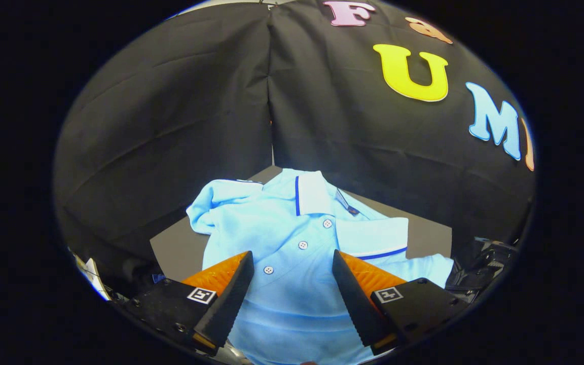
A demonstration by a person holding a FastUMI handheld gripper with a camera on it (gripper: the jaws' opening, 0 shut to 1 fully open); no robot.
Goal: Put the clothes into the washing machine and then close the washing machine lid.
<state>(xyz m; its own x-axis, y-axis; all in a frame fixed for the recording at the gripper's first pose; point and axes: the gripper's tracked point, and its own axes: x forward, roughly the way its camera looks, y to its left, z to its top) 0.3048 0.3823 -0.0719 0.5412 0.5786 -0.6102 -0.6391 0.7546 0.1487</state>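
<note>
Claw (pixel 292 268) spread wide above rumpled, buttoned polo shirt (pixel 297 238).

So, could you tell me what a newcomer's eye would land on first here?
A light blue polo shirt lies spread on the dark table, its white collar toward the far corner of the booth. The gripper hangs over it with jaws open, the button placket between them.

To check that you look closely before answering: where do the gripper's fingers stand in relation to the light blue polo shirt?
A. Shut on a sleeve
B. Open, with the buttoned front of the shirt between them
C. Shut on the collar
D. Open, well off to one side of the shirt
B: the gripper is open, its fingers apart over the polo shirt, with the buttoned front showing between them.
</note>
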